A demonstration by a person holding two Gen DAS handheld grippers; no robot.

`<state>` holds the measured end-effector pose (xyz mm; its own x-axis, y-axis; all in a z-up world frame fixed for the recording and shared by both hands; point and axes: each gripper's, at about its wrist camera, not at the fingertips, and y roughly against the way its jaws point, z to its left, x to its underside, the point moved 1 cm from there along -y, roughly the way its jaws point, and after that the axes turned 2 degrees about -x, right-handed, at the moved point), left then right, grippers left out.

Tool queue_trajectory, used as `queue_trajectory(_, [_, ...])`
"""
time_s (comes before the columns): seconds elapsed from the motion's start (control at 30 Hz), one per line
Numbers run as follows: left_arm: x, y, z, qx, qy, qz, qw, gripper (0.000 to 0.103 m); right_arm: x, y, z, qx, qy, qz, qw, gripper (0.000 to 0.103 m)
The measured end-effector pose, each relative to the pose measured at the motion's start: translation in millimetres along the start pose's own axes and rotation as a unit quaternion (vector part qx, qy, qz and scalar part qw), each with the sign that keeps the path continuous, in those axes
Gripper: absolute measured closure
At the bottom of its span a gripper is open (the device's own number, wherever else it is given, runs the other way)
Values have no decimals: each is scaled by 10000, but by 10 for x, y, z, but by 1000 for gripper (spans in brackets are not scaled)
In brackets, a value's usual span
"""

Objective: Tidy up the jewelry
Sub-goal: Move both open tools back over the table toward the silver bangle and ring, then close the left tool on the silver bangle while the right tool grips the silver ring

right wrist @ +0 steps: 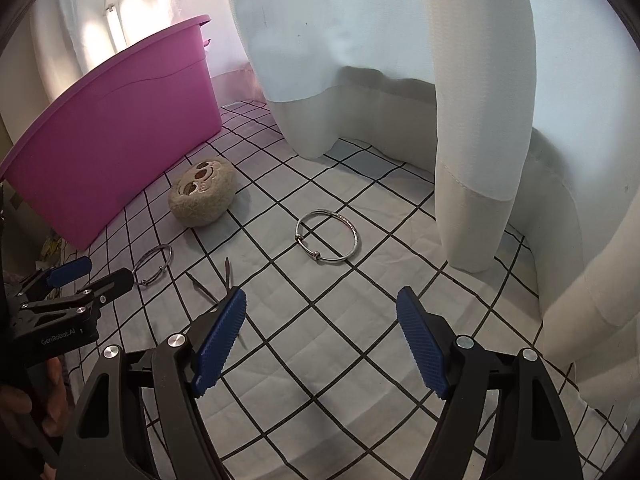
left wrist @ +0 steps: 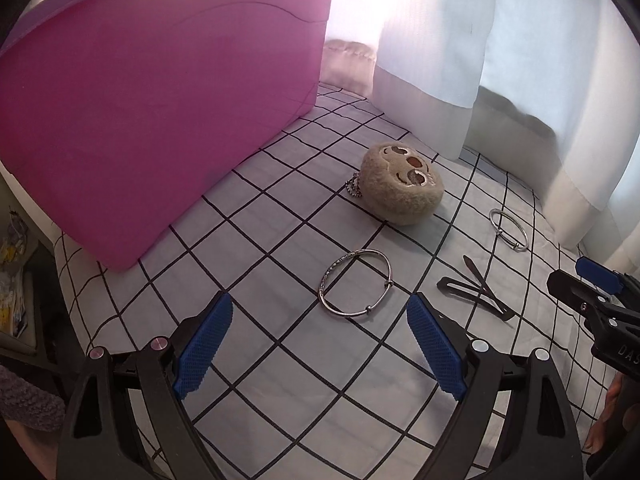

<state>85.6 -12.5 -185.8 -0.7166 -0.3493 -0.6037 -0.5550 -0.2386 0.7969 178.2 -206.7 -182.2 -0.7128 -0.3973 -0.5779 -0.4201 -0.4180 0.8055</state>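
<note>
Two silver bangles lie on a checked cloth (left wrist: 280, 360). The nearer bangle (left wrist: 356, 282) lies just ahead of my left gripper (left wrist: 321, 300), which hovers open with nothing between its blue pads. The other bangle (right wrist: 328, 236) lies a short way beyond my right gripper (right wrist: 323, 292), also open and empty. Between the bangles lie black hair clips (left wrist: 476, 292), partly hidden behind the right gripper's left finger (right wrist: 220, 336) in the right wrist view. A beige plush keychain (left wrist: 402, 184) with a stitched face and a ball chain sits further back.
A tall pink plastic bin (left wrist: 160, 120) stands on the cloth at the back left. White curtains (right wrist: 472, 160) hang down to the cloth along the back and right. Each gripper shows at the edge of the other's view, the right gripper (left wrist: 592, 284) and the left gripper (right wrist: 80, 276).
</note>
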Motion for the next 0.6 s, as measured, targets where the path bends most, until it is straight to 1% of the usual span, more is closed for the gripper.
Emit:
queue_trajectory(0.17, [10, -145, -71, 21, -105, 89, 9999, 16, -16, -161, -61, -17, -60, 44, 10000, 29])
queue_trajectory(0.3, [24, -251, -68, 10, -62, 214, 9998, 16, -52, -257, -64, 3, 2, 90, 10000, 29])
queue_trajectory(0.37, [33, -257, -89, -53, -156, 159, 9997, 15, -79, -303, -60, 32, 38, 104, 9999, 29])
queue_trajectory(0.43, [37, -264, -106, -65, -209, 121, 9997, 13, -109, -349, -61, 61, 67, 126, 9999, 29])
queue_trajectory(0.6, [1, -314, -106, -111, -157, 143, 9997, 6, -157, -430, -71, 149, 86, 197, 9997, 29])
